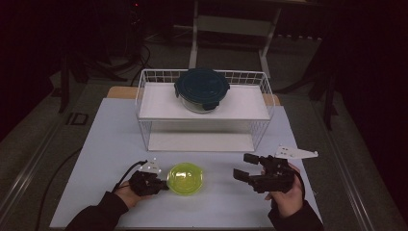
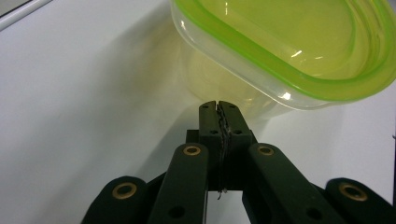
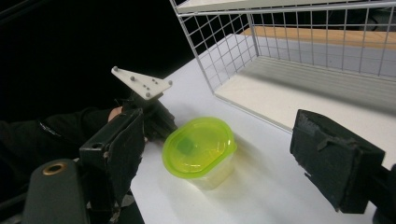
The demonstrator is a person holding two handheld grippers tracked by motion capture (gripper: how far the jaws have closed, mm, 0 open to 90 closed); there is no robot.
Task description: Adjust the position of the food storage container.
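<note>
In the left gripper view, the picture's top and right edges cut off the far side of the green-lidded container (image 2: 299, 51). Whether the left gripper (image 2: 218, 106) touches its wall cannot be told.

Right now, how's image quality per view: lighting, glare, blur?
High view: dim, surroundings nearly black, the table evenly lit, the green-lidded container soft but readable. Left gripper view: bright, glare streaks on the container's lid, sharp on the shut left tongs, shadow under the tub. Right gripper view: the near pads of the right tongs blurred, the wire rack sharp.
</note>
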